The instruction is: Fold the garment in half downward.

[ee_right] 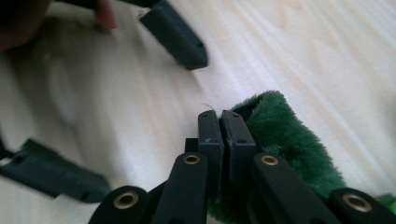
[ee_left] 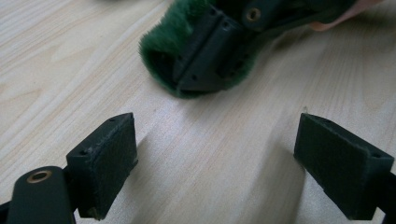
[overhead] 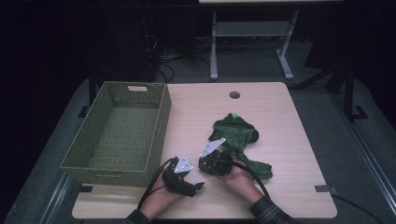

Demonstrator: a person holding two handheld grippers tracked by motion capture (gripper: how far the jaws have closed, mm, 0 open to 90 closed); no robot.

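right gripper view: gripper (ee_right: 220,122) pinches green garment (ee_right: 285,135) (edge).

No legible text, labels, brands, nos. or signs on any surface in the high or gripper views.

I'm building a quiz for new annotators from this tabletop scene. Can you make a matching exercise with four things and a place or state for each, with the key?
Things:
1. left gripper
2. right gripper
3. wicker basket
4. green fleece garment

Places or states:
A. lies crumpled on the wooden table
B. jaws wide apart over bare wood
C. stands with nothing in it at the table's left
D. jaws shut on an edge of fleece

Pairs: 1-B, 2-D, 3-C, 4-A
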